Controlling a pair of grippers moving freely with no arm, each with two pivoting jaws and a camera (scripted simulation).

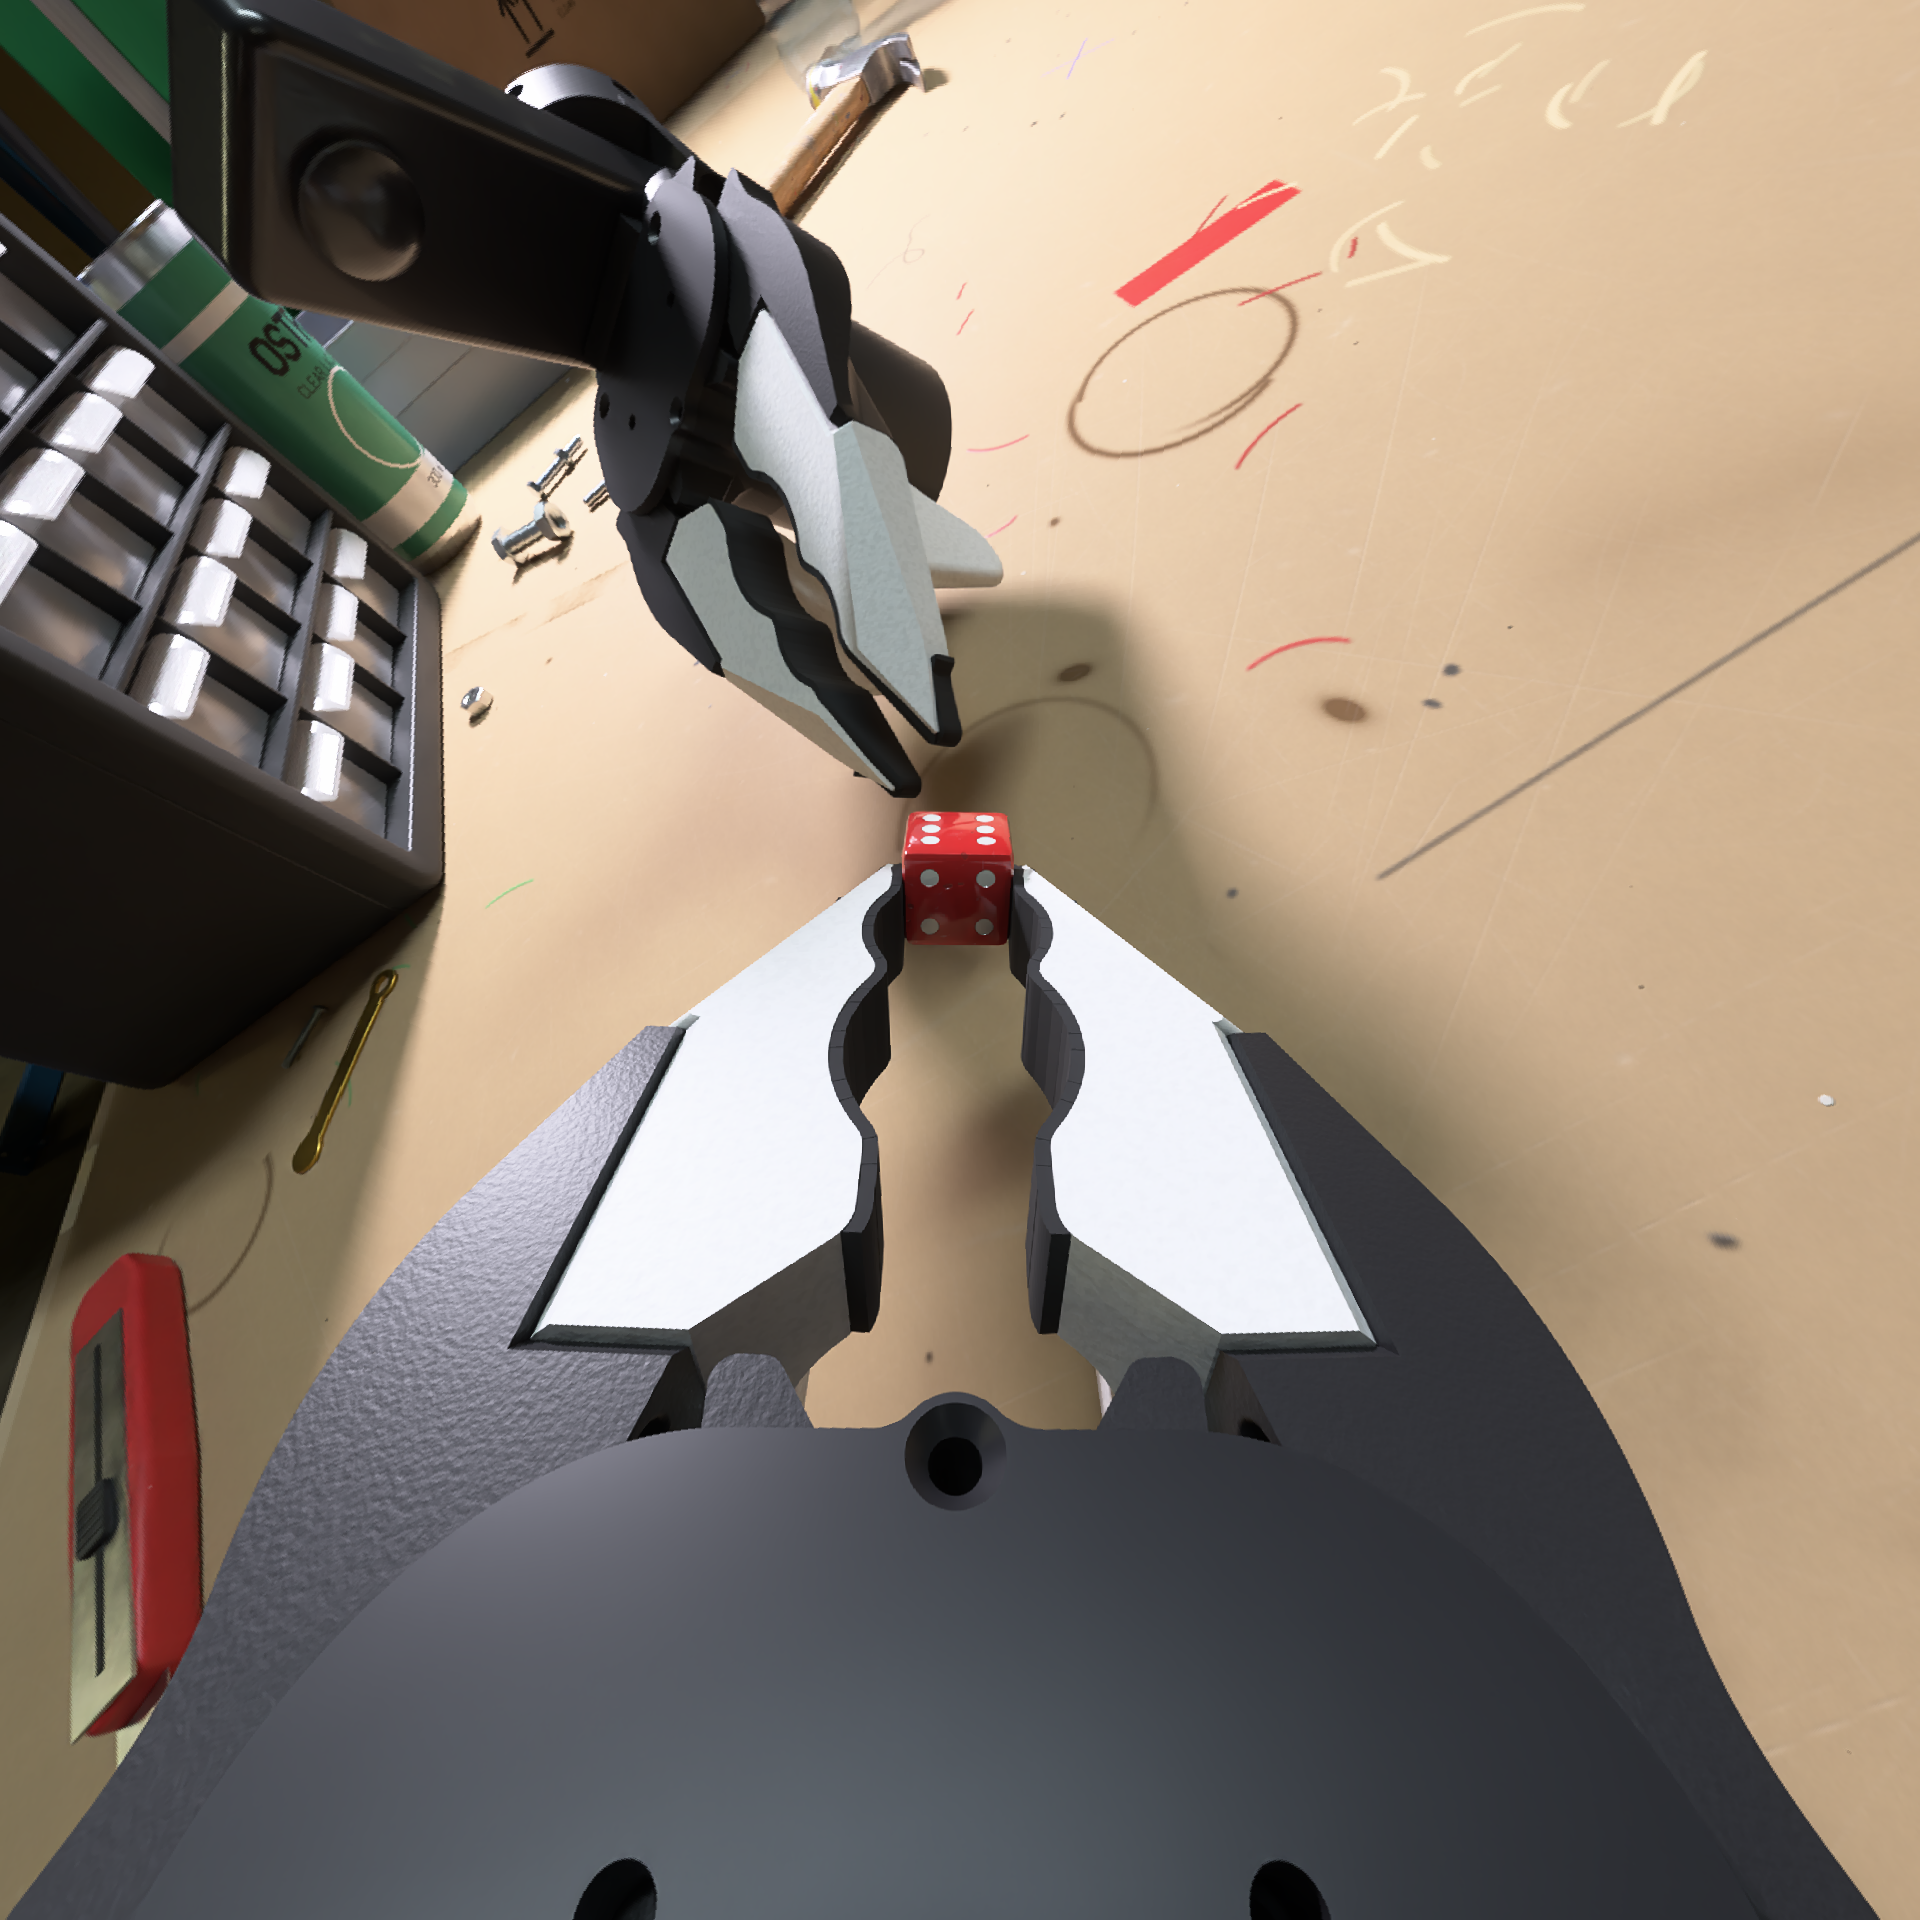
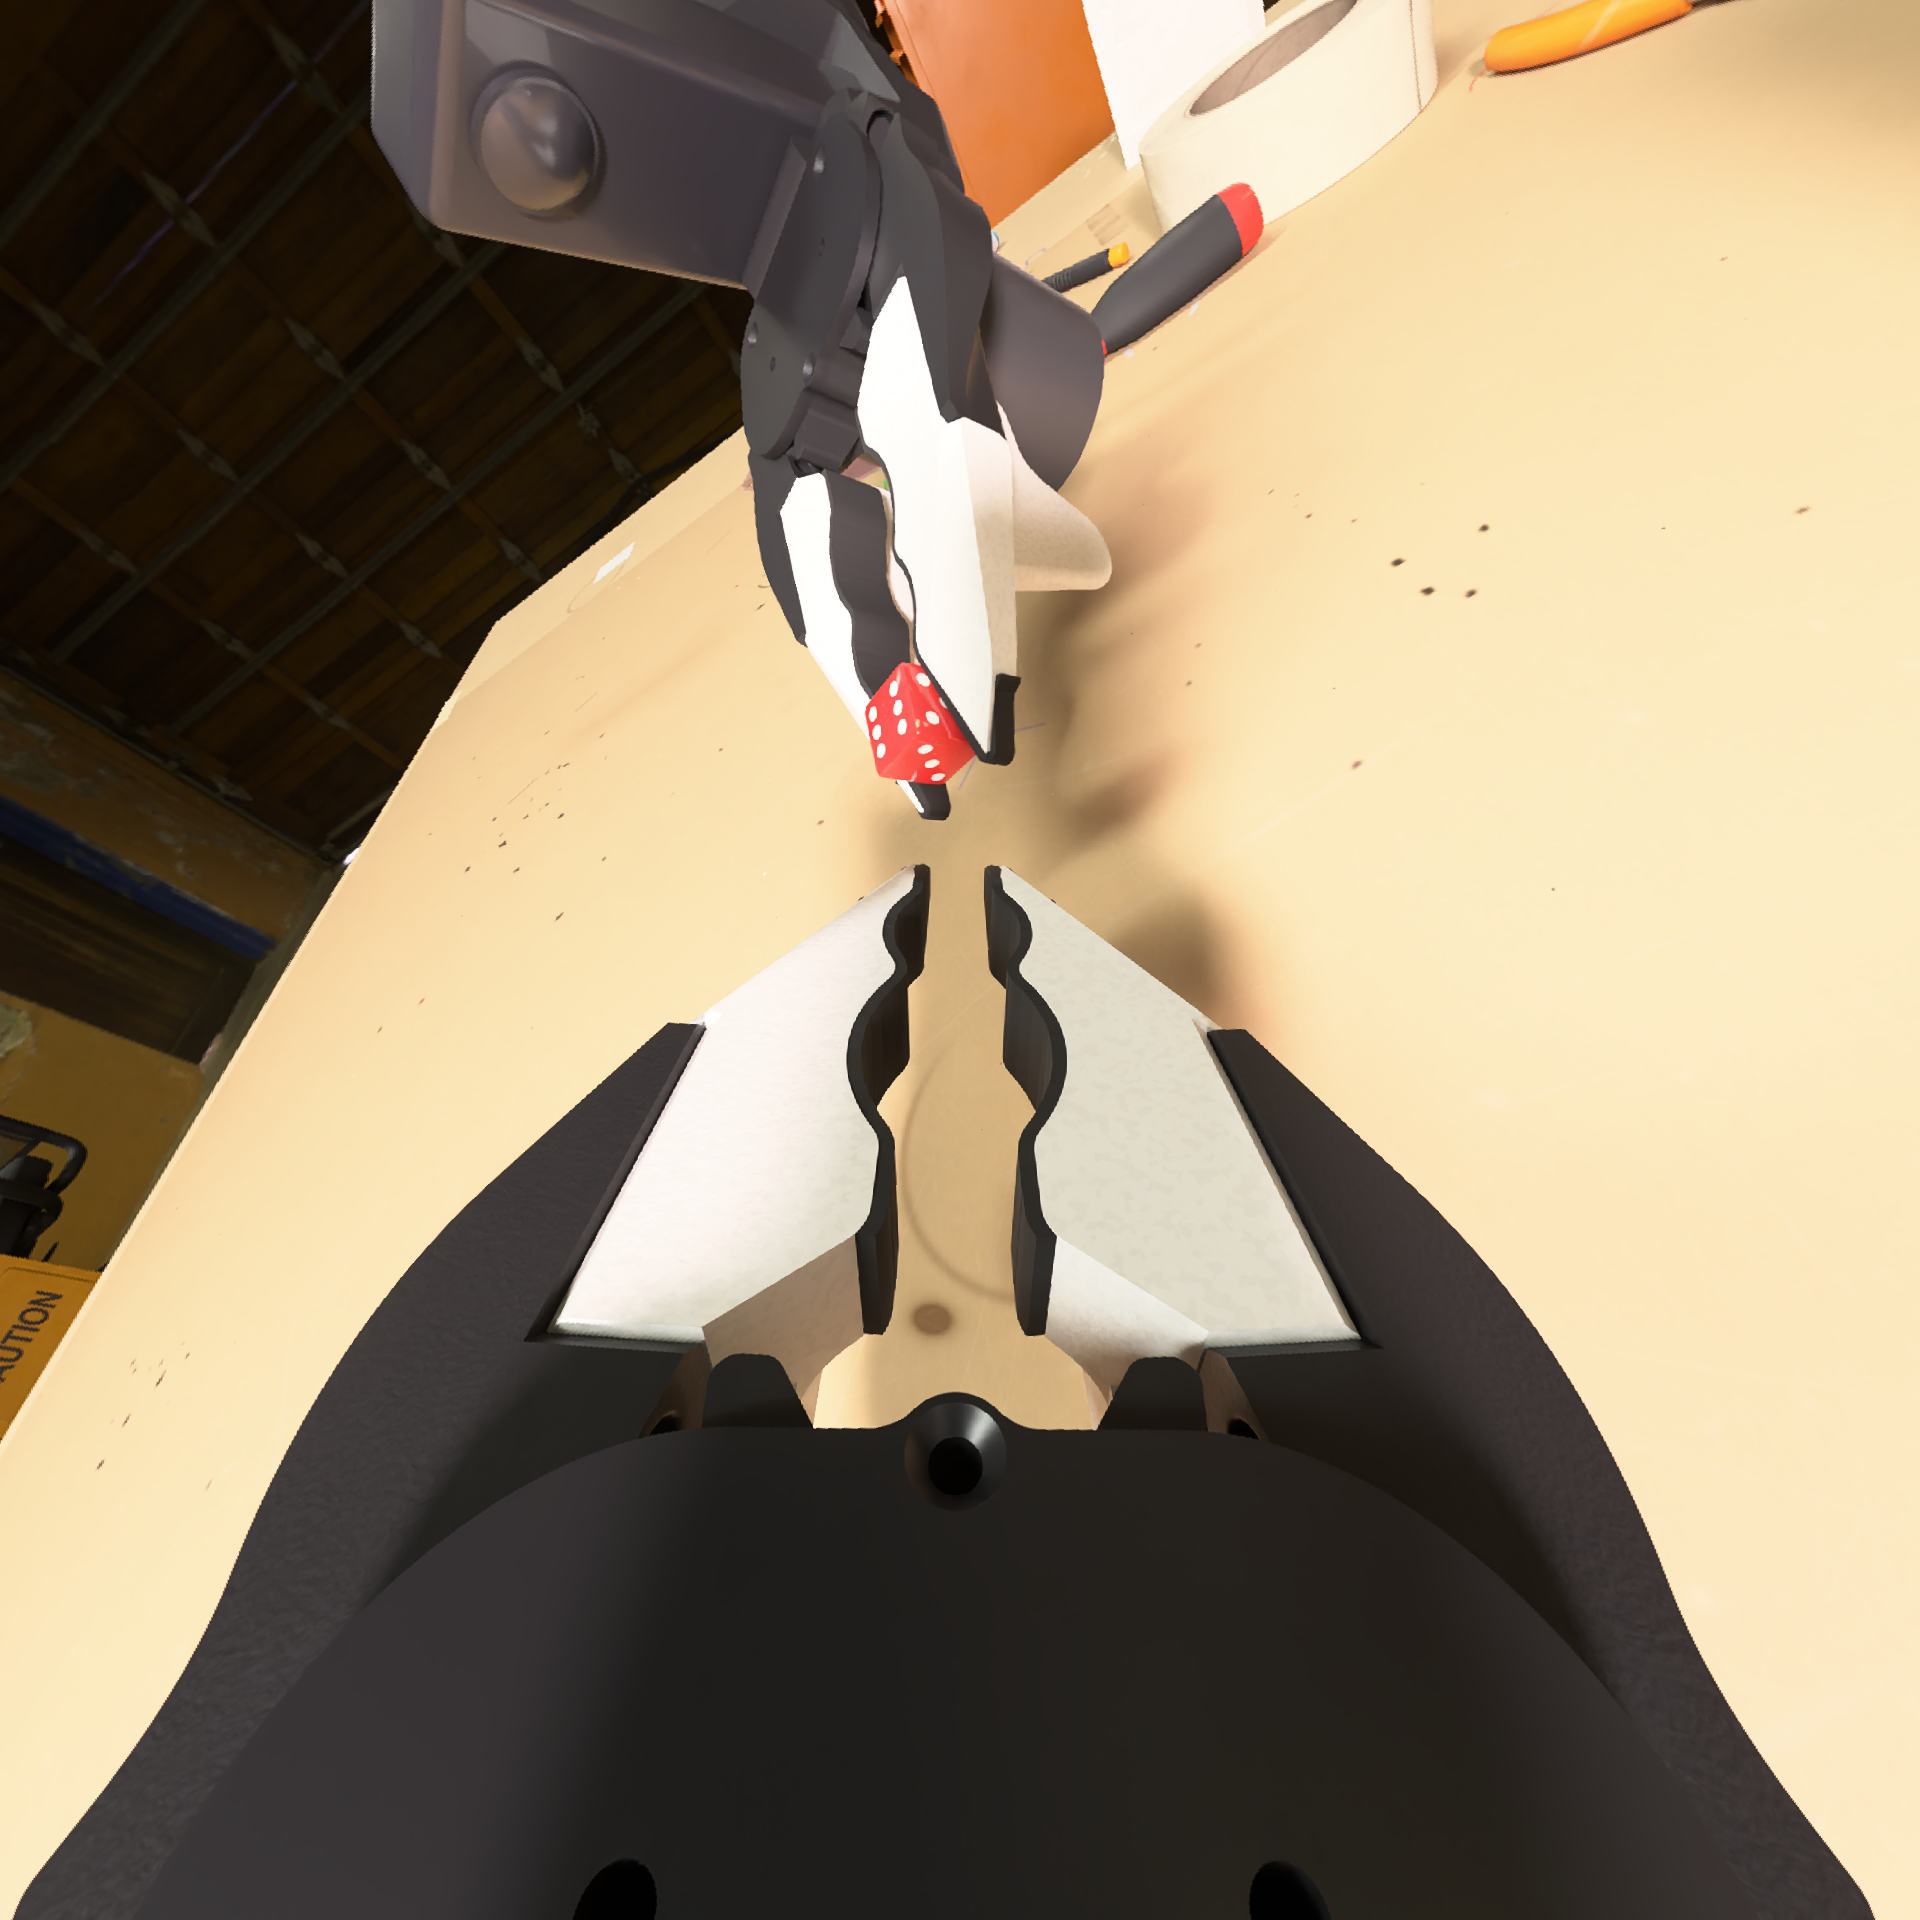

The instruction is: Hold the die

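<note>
A red die with white pips (image 1: 956, 883) is pinched between the fingertips of my left gripper (image 1: 956, 904), which is shut on it just above the tan workbench (image 1: 1455, 935). In the right wrist view the left gripper (image 2: 961, 774) comes down from above with the die (image 2: 912, 727) at its tips. My right gripper (image 2: 956, 883) is empty, its jaws nearly shut with only a narrow slit between them. It points at the die from the opposite side, and in the left wrist view the right gripper (image 1: 925, 764) hangs just beyond the die.
A dark drawer cabinet (image 1: 208, 623), a green can (image 1: 301, 384), bolts (image 1: 535, 530), a cotter pin (image 1: 348, 1070) and a red utility knife (image 1: 130, 1486) lie left. A hammer (image 1: 842, 104) lies far off. A tape roll (image 2: 1299, 104) and a screwdriver (image 2: 1174, 260) lie beyond.
</note>
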